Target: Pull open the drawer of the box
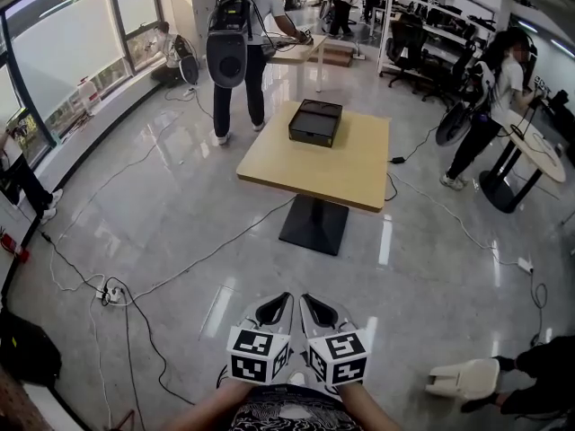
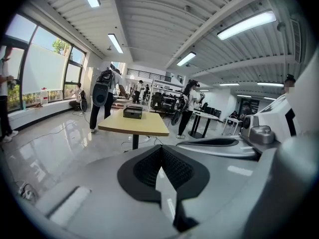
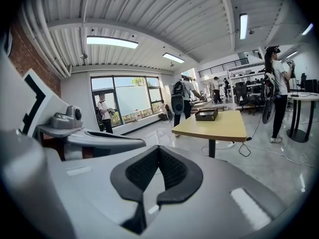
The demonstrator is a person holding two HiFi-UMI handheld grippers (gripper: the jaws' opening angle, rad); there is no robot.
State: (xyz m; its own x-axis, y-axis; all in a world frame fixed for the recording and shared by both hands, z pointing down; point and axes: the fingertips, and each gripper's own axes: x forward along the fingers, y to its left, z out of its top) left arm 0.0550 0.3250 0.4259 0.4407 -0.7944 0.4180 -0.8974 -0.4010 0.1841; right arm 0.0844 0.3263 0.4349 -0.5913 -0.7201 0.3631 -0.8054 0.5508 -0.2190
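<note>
A dark box (image 1: pixel 315 121) sits on the far part of a square wooden table (image 1: pixel 316 164), well ahead of me across the floor. The same box (image 2: pixel 132 113) is small and distant in the left gripper view, and the box (image 3: pixel 206 114) shows likewise in the right gripper view. My left gripper (image 1: pixel 277 308) and right gripper (image 1: pixel 315 310) are held close together near my body at the bottom of the head view, both shut with nothing between the jaws. Both are far from the table.
Cables (image 1: pixel 135 294) trail over the glossy floor to my left. A person with a backpack (image 1: pixel 239 52) stands beyond the table, another person (image 1: pixel 490 106) by a round table (image 1: pixel 539 151) at right. A white device (image 1: pixel 463 378) lies on the floor at lower right.
</note>
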